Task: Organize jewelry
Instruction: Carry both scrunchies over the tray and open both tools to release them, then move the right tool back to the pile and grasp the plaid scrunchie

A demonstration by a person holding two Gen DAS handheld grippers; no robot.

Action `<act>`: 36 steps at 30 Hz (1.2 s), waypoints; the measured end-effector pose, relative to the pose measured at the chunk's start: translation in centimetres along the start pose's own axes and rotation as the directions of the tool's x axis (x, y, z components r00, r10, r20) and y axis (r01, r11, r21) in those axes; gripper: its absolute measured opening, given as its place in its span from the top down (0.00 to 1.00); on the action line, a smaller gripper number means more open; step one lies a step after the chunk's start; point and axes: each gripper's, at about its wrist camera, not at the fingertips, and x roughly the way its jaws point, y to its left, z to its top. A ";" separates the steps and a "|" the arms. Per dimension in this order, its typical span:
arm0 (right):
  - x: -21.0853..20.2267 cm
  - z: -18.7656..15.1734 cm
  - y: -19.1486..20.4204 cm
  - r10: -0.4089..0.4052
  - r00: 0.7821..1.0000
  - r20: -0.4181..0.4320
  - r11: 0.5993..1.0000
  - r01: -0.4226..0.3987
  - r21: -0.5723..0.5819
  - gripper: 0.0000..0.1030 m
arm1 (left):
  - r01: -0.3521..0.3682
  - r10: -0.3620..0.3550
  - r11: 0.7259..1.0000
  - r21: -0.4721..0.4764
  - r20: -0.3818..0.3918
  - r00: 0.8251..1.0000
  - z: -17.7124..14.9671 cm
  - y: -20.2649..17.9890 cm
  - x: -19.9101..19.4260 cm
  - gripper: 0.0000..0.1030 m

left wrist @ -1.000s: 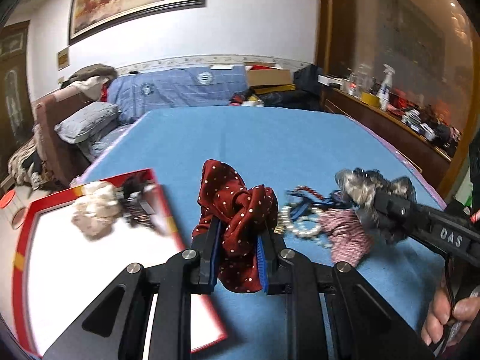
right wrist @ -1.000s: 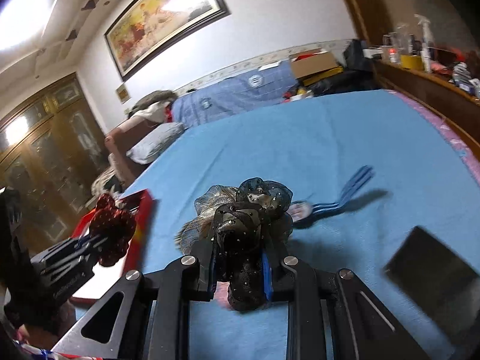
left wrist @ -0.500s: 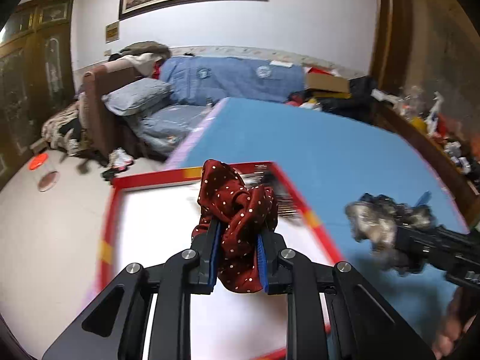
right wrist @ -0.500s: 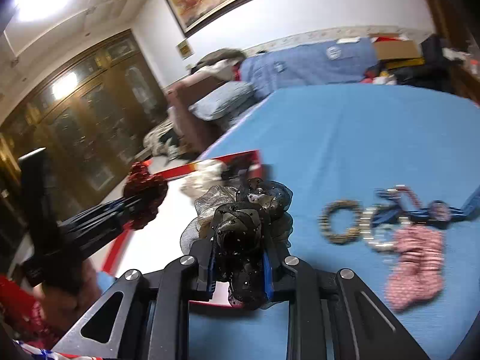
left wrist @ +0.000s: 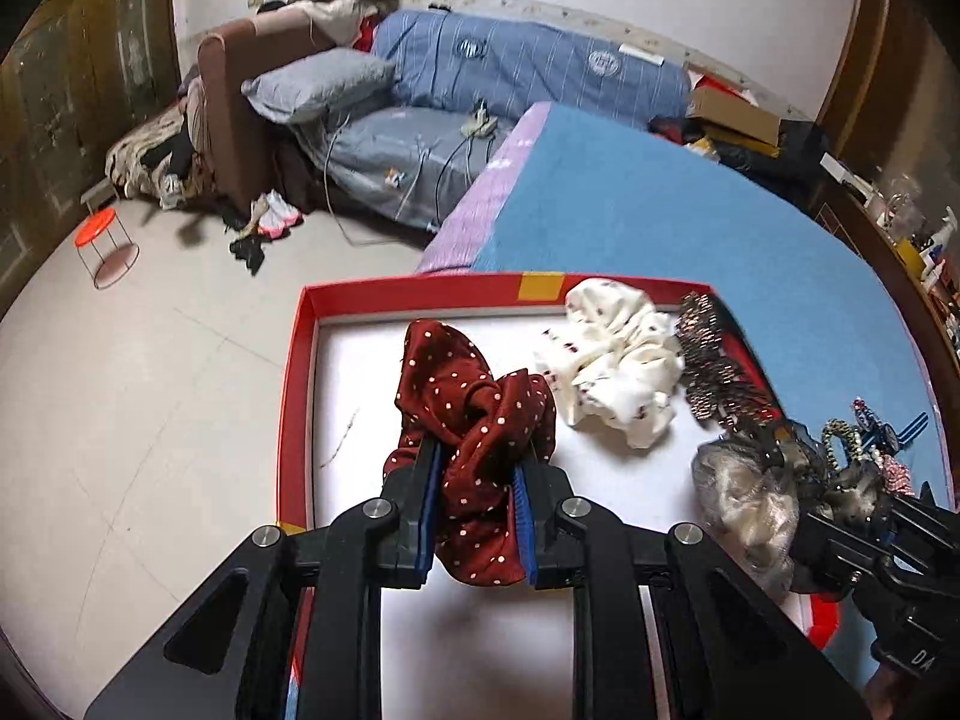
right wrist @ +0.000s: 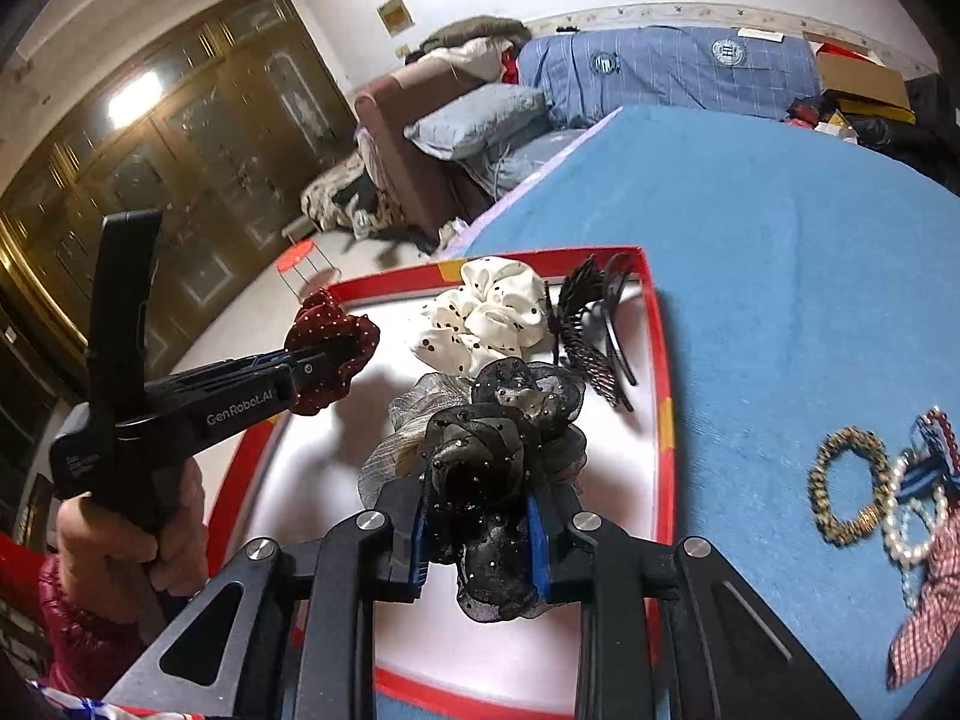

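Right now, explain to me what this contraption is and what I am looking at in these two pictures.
There is no robot here. A person holds a hand tool with two fingers in each hand, and each tool carries a wide-angle camera looking along its fingers.

In the left tool's view, the left gripper pinches a dark red dotted scrunchie above a red-rimmed box with a white floor.

In the right tool's view, the right gripper has a black and grey mesh scrunchie between its fingers, above the same box.

A white dotted scrunchie and dark hair combs lie in the box. On the blue cloth beside it lie a gold bracelet and a pearl bracelet.
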 end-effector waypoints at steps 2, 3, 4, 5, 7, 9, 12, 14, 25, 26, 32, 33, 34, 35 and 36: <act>0.7 0.2 0.4 -0.011 1.000 -0.008 1.000 0.011 -0.006 0.71 | -0.011 0.011 1.000 -0.008 -0.019 1.000 0.1 0.3 0.6 0.80; 1.1 0.4 0.5 -0.015 1.000 -0.013 1.000 0.015 -0.007 0.71 | -0.010 0.010 1.000 -0.013 -0.033 0.999 0.1 0.5 1.0 0.80; 1.3 0.5 0.6 -0.022 1.000 -0.015 1.000 0.022 -0.010 0.71 | -0.006 0.006 1.000 -0.017 -0.041 0.999 0.3 0.4 1.3 0.80; 1.6 0.7 0.6 -0.034 0.999 -0.014 0.999 0.034 -0.013 0.70 | -0.006 0.005 1.000 -0.020 -0.048 0.999 0.4 0.5 1.5 0.80; 2.2 0.8 0.7 -0.050 0.999 -0.023 0.999 0.049 -0.014 0.69 | -0.013 0.012 0.999 -0.029 -0.049 0.999 0.5 0.7 1.7 0.80; 2.8 1.0 0.7 -0.066 0.997 -0.029 0.998 0.065 -0.018 0.69 | -0.010 0.009 0.999 -0.032 -0.046 0.999 0.6 0.6 1.8 0.80; 3.4 1.3 0.7 -0.076 0.996 -0.039 0.997 0.076 -0.020 0.66 | -0.010 0.009 1.000 -0.029 -0.035 0.999 0.6 0.4 1.8 0.73; 3.8 1.4 0.8 -0.091 0.995 -0.043 0.996 0.090 -0.022 0.62 | -0.008 0.008 1.000 -0.019 -0.027 1.000 0.5 0.2 1.7 0.72; 1.8 1.0 1.3 -0.064 0.998 0.000 0.997 0.064 -0.045 0.43 | 0.033 -0.033 0.999 -0.001 0.042 0.999 0.4 -0.3 -0.3 0.61; 1.4 1.0 1.3 -0.063 0.998 0.010 0.997 0.063 -0.044 0.43 | 0.038 -0.038 0.999 0.001 0.047 0.998 0.4 -0.4 -0.6 0.61; -0.7 0.7 0.6 -0.019 0.999 0.045 1.000 0.020 -0.013 0.43 | 0.057 -0.057 0.998 0.005 0.085 0.995 0.0 -1.1 -2.4 0.60; -1.2 0.5 0.4 -0.013 0.999 0.053 1.000 0.014 -0.010 0.43 | 0.066 -0.066 0.998 0.009 0.097 0.993 -0.2 -1.5 -3.0 0.60; -1.7 0.3 0.2 -0.012 0.998 0.061 1.000 0.012 -0.007 0.43 | 0.075 -0.076 0.997 0.014 0.107 0.991 -0.5 -1.9 -3.5 0.60; -2.3 0.0 -0.1 -0.009 0.998 0.070 1.000 0.010 -0.002 0.43 | 0.081 -0.083 0.997 0.021 0.115 0.990 -0.7 -2.3 -3.8 0.60; -2.8 -0.3 -0.4 -0.007 0.997 0.075 1.000 0.007 0.004 0.43 | 0.088 -0.091 0.996 0.030 0.125 0.988 -0.9 -2.8 -4.2 0.60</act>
